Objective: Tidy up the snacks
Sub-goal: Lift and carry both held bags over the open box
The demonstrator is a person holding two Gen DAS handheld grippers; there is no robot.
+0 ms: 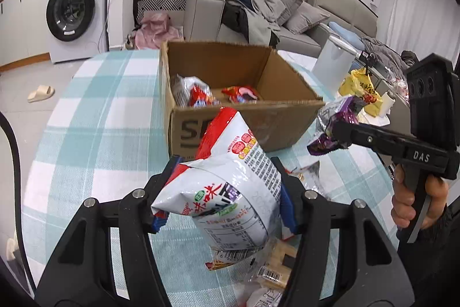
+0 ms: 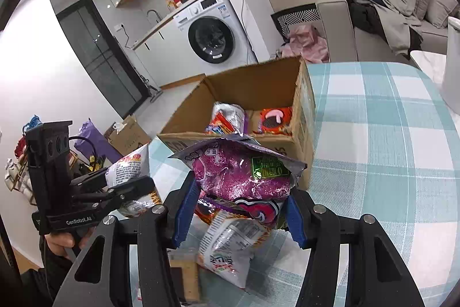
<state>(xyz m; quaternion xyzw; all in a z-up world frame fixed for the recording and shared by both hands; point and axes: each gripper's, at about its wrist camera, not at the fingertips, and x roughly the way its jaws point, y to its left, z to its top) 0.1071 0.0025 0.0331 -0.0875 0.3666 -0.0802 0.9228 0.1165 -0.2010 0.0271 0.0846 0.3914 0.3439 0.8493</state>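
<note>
Packets are up off the desk in both hands: the left gripper has its jaws clenched on the white and red snack bag, and the right gripper is clamped on the purple snack bag. The open cardboard box sits straight ahead of both, just beyond the bags' tips, two packets already inside. The white bag's long axis points right at the box's near wall, so I'd say it still needs to clear that rim.
</note>
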